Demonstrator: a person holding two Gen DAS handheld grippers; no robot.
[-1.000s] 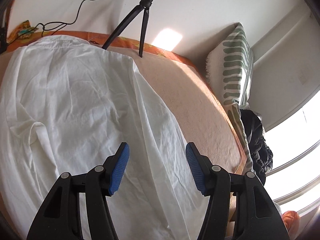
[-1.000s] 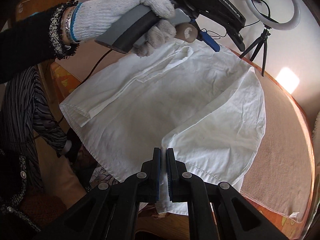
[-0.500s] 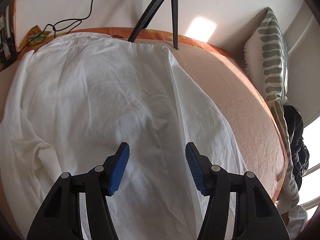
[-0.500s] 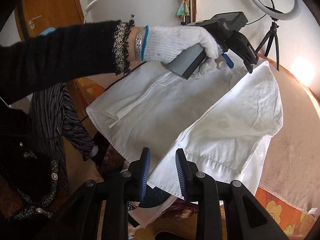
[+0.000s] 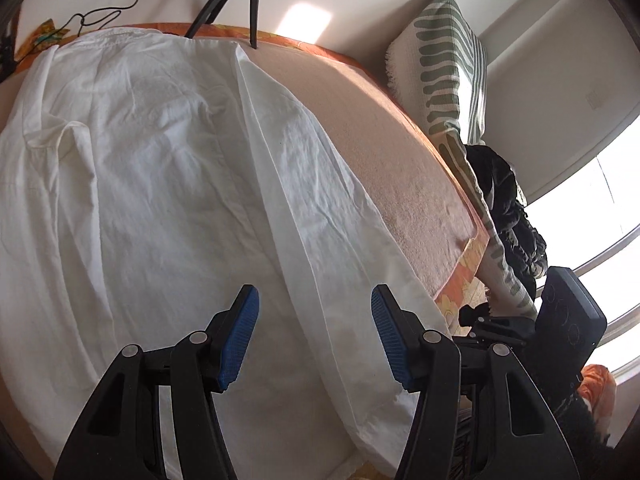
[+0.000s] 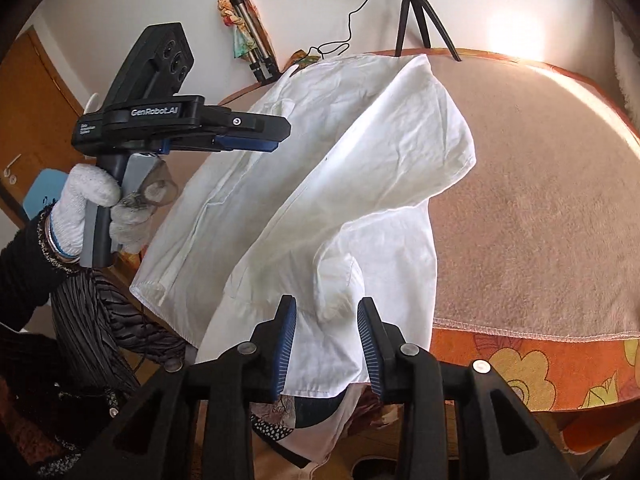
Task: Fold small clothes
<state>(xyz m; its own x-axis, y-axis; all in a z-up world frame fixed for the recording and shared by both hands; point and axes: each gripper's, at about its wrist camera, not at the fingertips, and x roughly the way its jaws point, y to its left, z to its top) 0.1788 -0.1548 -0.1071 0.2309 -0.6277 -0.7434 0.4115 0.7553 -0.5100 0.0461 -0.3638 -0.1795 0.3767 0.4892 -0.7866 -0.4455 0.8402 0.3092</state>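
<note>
Since a second ago the right gripper (image 6: pixel 327 340) has let go: its fingers are opening, hem loose between them. Left gripper (image 5: pixel 314 338) hovers, fingers apart, above the white shirt (image 5: pixel 160 200) on the bed (image 5: pixel 400 152). Side fold laid; next, regrip an edge.

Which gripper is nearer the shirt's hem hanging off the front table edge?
Right. The right gripper sits at the white shirt, its jaws opening with the hanging hem between them. The left gripper hovers above the shirt's far left side, away from that hem.
</note>
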